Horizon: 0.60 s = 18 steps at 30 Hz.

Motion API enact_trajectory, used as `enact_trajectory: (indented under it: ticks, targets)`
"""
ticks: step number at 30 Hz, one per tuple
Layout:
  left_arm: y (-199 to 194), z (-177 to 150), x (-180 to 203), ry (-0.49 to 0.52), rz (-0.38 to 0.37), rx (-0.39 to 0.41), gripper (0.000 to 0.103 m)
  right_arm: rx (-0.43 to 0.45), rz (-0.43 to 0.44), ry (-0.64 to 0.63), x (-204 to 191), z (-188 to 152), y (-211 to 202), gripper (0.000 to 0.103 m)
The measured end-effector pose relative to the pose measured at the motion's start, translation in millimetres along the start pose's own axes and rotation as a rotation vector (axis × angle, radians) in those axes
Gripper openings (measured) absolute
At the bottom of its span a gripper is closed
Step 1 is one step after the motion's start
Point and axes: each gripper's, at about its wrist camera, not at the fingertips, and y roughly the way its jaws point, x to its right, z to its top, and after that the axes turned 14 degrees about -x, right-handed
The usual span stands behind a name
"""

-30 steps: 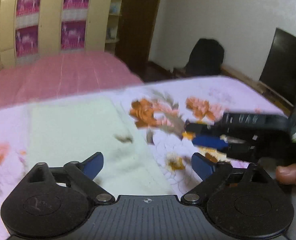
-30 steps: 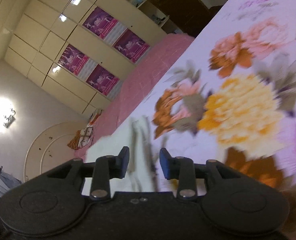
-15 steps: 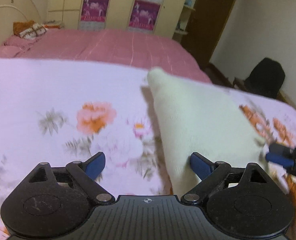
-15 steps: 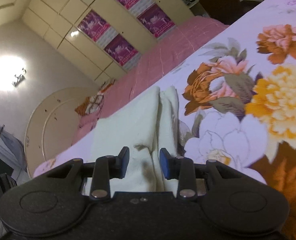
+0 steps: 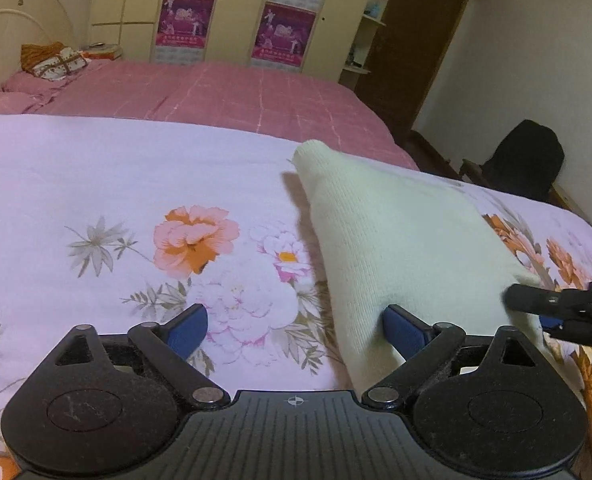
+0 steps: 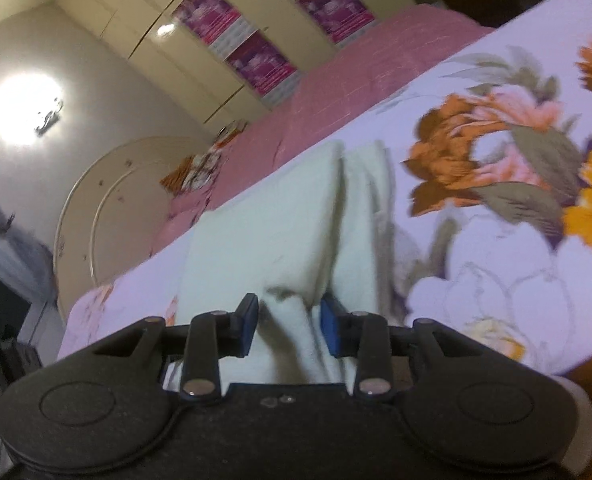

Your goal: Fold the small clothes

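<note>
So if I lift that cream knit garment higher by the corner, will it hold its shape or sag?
Probably sag: the cream knit garment already drapes in a soft tent from where the right gripper pinches it. It looks light, since that bunched pinch alone holds it up. The ribbed knit seems unlikely to slip on the floral sheet.

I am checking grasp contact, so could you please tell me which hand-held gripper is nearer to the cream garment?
The right. The right hand-held gripper has the cream garment bunched between its fingers; the left hand-held gripper is open, its right finger beside the garment's edge.
</note>
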Motion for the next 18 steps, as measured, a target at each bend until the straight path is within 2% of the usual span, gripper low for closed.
enact_trajectory:
  ticks: [2, 4, 6, 8, 10, 14, 18]
  targets:
    - [5, 2, -2, -0.002, -0.007, -0.005, 0.094, -0.009, -0.043, -0.019, -3, 2, 5, 0.03]
    - [0, 4, -4, -0.018, 0.004, 0.032, 0.094, -0.001, -0.06, -0.036, -9, 1, 5, 0.029]
    - [1, 7, -14, -0.063, 0.032, 0.063, 0.094, 0.012, -0.1, -0.084, -18, -2, 3, 0.018]
    - [9, 11, -17, -0.091, 0.053, 0.02, 0.094, 0.014, -0.128, -0.118, -24, -5, 2, 0.016]
    - [14, 13, -14, -0.07, 0.084, 0.003, 0.094, 0.036, -0.154, -0.149, -32, -9, -3, 0.014]
    - [8, 14, -5, -0.053, 0.072, 0.043, 0.094, 0.101, -0.179, -0.221, -52, -16, -20, 0.014]
    - [14, 14, 6, -0.001, 0.091, 0.035, 0.094, 0.145, -0.181, -0.256, -58, -20, -40, 0.014]
